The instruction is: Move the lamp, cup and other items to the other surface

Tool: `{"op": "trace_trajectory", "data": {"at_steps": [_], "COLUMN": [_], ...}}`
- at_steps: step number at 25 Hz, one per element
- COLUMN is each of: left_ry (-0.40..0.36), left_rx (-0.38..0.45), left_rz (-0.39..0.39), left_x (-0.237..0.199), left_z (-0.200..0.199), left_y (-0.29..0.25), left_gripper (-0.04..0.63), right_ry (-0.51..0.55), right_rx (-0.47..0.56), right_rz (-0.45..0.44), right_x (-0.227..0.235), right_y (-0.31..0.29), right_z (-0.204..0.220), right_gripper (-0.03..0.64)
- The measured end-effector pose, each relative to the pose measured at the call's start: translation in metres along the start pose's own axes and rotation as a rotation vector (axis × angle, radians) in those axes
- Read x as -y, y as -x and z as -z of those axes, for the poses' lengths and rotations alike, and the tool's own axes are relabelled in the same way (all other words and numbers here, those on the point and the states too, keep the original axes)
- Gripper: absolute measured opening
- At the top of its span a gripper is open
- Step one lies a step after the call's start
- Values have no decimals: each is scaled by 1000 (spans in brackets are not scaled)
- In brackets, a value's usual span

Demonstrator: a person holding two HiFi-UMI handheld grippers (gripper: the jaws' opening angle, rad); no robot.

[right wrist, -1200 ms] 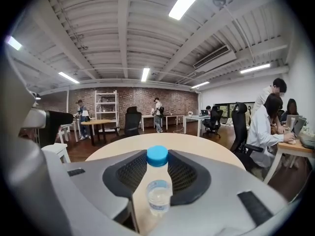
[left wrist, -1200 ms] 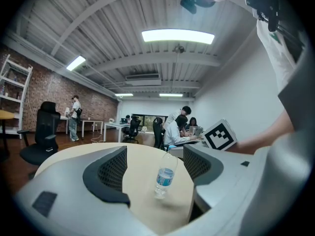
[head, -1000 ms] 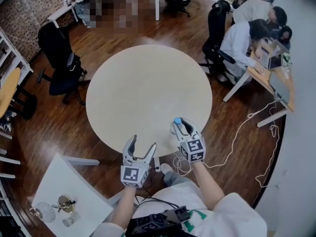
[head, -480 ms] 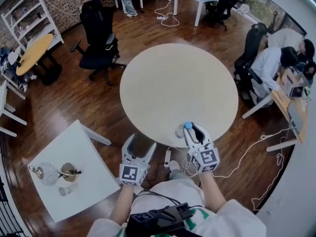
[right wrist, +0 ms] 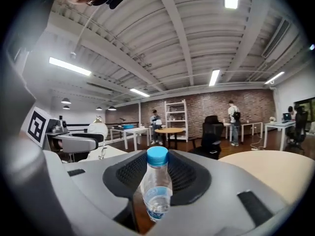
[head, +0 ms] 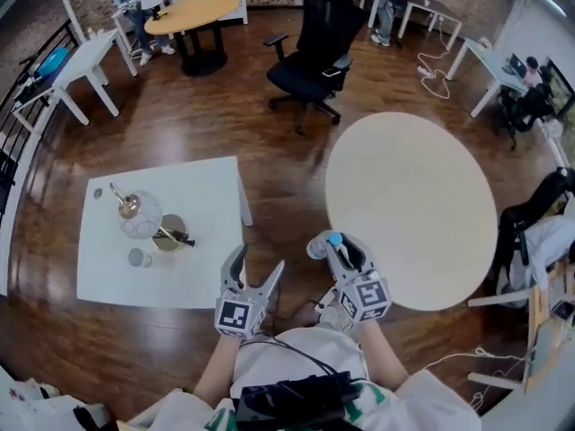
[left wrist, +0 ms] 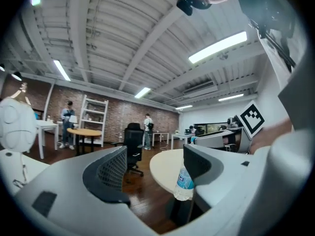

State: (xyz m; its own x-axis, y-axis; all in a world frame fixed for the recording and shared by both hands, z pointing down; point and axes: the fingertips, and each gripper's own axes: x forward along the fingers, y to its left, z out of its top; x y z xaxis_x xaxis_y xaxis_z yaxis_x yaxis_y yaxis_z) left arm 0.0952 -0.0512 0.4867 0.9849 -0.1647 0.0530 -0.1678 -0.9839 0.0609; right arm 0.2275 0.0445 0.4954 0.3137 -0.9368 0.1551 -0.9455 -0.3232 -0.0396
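My right gripper [head: 334, 243] is shut on a clear water bottle [head: 318, 248] with a blue cap, held upright over the wooden floor between the two tables. In the right gripper view the bottle [right wrist: 156, 193] stands between the jaws of the right gripper [right wrist: 157, 173]. My left gripper [head: 259, 260] is open and holds nothing; in its own view the left gripper [left wrist: 155, 173] shows only floor between its jaws. On the white square table [head: 207, 277] stand a globe lamp [head: 140, 216], a brass dish [head: 171, 234] and a small cup [head: 137, 259].
A round beige table [head: 422, 214] lies to the right, bare. A black office chair [head: 314, 57] stands behind the gap between the tables. Further desks, a wooden round table [head: 193, 9] and people are at the room's edges.
The view has swung left from the round table to the white table. Both grippers moved the same way; the bottle went from over the round table's edge to above the floor.
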Motion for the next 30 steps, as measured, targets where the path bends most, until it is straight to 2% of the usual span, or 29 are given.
{"op": "trace_trajectory", "data": {"at_steps": [3, 5, 7, 10, 16, 19, 23, 26, 30], "left_ry": [12, -19, -7, 43, 11, 21, 71, 65, 64], "left_rx": [4, -4, -5, 5, -12, -9, -13, -28, -39], "left_rz": [-164, -252, -339, -473, -666, -746, -809, -834, -860], "left_x": [-44, -71, -97, -129, -167, -177, -184, -189, -195], "left_z": [5, 16, 21, 24, 47, 52, 48, 57, 62], "left_y": [43, 74, 104, 151, 234, 265, 290, 305, 315], "left_gripper": [347, 347, 347, 347, 347, 347, 347, 347, 347], "right_ry": [20, 37, 53, 67, 123, 133, 143, 152, 172], "right_rx": [-26, -50, -56, -72, -94, -130, -172, -165, -133], "right_rz": [-175, -286, -378, -498, -703, -759, -813, -831, -835], "right_x": [-61, -104, -147, -213, -329, -372, -414, -430, -442], "right_y": [-49, -77, -103, -131, -178, -194, -211, -219, -225], "right_z": [4, 12, 21, 30, 52, 68, 91, 106, 106], "right_gripper": [152, 152, 152, 152, 152, 152, 152, 153, 156]}}
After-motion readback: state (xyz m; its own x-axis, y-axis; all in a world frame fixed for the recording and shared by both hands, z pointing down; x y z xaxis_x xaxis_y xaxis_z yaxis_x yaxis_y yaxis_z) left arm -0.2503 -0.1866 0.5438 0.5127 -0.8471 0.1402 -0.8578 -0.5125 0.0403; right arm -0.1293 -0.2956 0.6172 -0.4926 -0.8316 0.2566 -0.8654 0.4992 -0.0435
